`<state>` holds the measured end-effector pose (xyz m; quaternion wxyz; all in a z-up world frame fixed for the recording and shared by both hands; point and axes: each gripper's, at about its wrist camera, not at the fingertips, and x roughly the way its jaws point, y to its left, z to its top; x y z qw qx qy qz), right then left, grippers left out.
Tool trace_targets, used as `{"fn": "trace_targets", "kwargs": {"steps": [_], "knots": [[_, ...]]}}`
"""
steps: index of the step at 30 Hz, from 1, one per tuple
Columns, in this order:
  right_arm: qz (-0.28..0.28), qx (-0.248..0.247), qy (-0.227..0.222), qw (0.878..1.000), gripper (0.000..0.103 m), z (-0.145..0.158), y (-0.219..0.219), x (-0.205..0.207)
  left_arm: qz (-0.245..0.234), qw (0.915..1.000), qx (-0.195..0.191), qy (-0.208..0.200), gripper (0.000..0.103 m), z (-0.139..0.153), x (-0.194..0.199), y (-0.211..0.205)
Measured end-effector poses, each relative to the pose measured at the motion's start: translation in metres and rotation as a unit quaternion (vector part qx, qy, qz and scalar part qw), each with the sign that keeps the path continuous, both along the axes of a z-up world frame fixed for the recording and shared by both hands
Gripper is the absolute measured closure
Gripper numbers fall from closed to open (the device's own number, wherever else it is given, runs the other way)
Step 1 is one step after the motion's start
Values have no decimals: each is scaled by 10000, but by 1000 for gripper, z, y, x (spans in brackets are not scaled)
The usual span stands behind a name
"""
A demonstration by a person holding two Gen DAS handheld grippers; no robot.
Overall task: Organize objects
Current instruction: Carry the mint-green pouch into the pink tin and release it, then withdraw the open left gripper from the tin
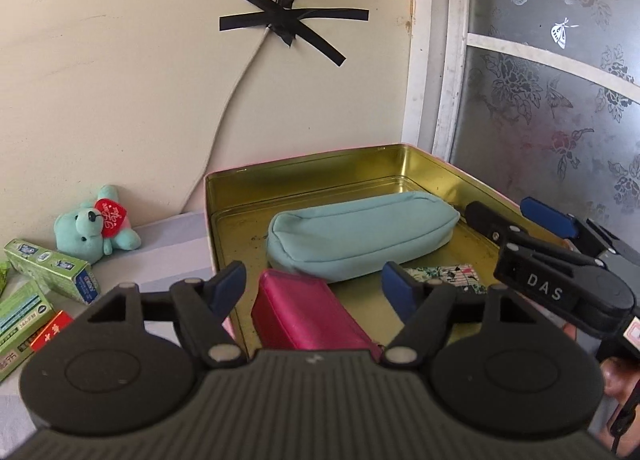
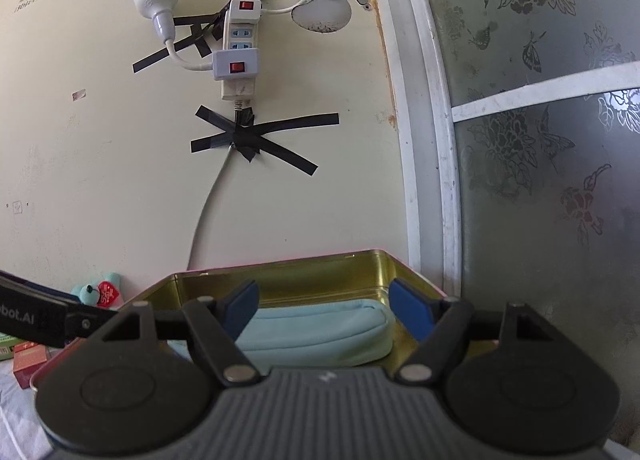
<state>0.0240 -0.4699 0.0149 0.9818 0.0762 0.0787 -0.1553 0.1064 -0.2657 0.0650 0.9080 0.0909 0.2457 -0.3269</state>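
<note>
Both the left gripper (image 1: pixel 312 284) and right gripper (image 2: pixel 322 310) hang spread wide, empty, over the gold tin (image 1: pixel 304 175) holding a teal pencil pouch (image 1: pixel 360 234), magenta case (image 1: pixel 308 312) and patterned card (image 1: pixel 444 275); teddy bear (image 1: pixel 94 225) and boxes (image 1: pixel 50 270) lie left.

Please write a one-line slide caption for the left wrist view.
Open left gripper above a magenta case in the gold tin, beside a teal pouch.

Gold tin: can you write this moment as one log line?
tin: teal pouch, pink case inside | left gripper: open | right gripper: open
</note>
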Motion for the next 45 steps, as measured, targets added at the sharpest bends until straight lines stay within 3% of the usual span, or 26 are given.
{"fn": "trace_targets", "kwargs": {"steps": [14, 20, 27, 31, 45], "knots": [[232, 1258, 40, 9918, 28, 1, 10, -44, 440, 9986, 219, 196, 27, -8, -29, 20], [385, 1542, 63, 9873, 28, 4, 21, -59, 473, 9983, 275, 218, 26, -13, -39, 33], [588, 1607, 110, 9852, 28, 11, 40, -60, 587, 9978, 227, 207, 25, -15, -46, 53], [726, 1504, 146, 9859, 27, 15, 55, -58, 715, 9972, 155, 179, 19, -15, -47, 67], [1246, 1078, 393, 9856, 27, 26, 108, -45, 1281, 9912, -31, 324, 19, -31, -35, 129]]}}
